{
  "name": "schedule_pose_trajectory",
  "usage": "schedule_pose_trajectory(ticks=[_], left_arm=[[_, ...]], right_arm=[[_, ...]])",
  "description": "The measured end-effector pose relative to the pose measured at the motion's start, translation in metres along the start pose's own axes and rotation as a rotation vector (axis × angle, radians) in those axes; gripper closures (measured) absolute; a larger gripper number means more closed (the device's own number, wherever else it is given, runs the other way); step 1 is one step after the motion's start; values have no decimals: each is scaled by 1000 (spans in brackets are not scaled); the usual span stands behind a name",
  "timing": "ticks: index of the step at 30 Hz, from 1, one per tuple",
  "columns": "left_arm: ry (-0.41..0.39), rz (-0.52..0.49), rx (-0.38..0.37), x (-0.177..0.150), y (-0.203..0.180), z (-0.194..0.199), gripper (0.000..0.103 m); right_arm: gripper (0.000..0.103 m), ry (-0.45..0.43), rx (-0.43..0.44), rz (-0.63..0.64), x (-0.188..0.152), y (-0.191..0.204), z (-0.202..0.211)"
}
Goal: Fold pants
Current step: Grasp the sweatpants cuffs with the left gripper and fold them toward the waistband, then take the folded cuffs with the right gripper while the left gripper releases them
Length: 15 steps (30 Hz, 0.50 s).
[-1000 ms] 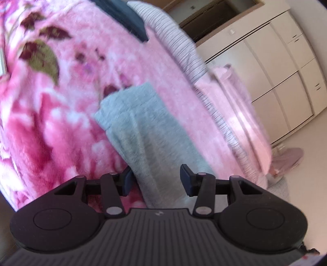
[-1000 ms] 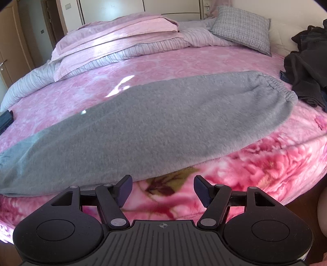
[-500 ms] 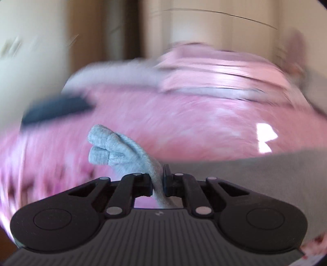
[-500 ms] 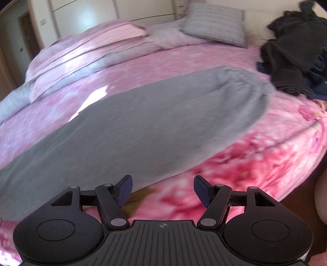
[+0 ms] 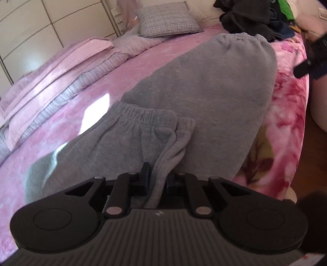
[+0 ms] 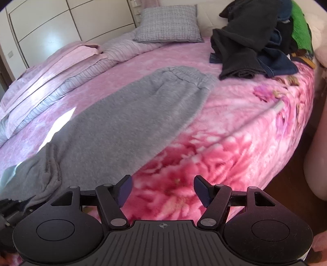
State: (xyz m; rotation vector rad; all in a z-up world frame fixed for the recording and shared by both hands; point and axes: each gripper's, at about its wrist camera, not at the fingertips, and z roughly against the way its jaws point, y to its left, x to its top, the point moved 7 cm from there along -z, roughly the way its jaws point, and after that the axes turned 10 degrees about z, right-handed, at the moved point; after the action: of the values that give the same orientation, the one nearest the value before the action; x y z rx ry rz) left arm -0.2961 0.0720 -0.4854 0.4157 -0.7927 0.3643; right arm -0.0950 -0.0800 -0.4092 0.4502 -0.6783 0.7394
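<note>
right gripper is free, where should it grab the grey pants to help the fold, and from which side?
Probably the elastic waistband at the far end of the grey pants, coming in low from the open pink bedspread side. That ribbed hem is a thick bunched edge lying flat and clear of the dark clothes pile. The right gripper is open; the left gripper holds the cuff end.

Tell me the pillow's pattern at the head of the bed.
Grey checked pillow; clearest in the right wrist view.

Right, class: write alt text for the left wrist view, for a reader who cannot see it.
The left gripper is shut on the cuff end of grey pants, lifted over the rest of the pants on a pink bed. A checked pillow and dark clothes lie at the far end.
</note>
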Motion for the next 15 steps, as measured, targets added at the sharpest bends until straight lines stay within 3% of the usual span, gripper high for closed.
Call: schedule_pose_trajectory(ticks=[5, 8, 10, 12, 15], left_arm=[[5, 216, -97, 13, 40, 31, 73], [-18, 335, -109, 16, 69, 57, 71], [-26, 420, -100, 12, 89, 67, 72], [-27, 503, -81, 5, 111, 75, 72], [-19, 607, -33, -9, 144, 80, 73]], right_arm=[[39, -79, 94, 13, 13, 24, 6], [39, -110, 319, -65, 19, 60, 3], [40, -71, 486, -138, 18, 87, -9], [40, -3, 587, -195, 14, 114, -24], [40, 117, 618, -242, 8, 146, -51]])
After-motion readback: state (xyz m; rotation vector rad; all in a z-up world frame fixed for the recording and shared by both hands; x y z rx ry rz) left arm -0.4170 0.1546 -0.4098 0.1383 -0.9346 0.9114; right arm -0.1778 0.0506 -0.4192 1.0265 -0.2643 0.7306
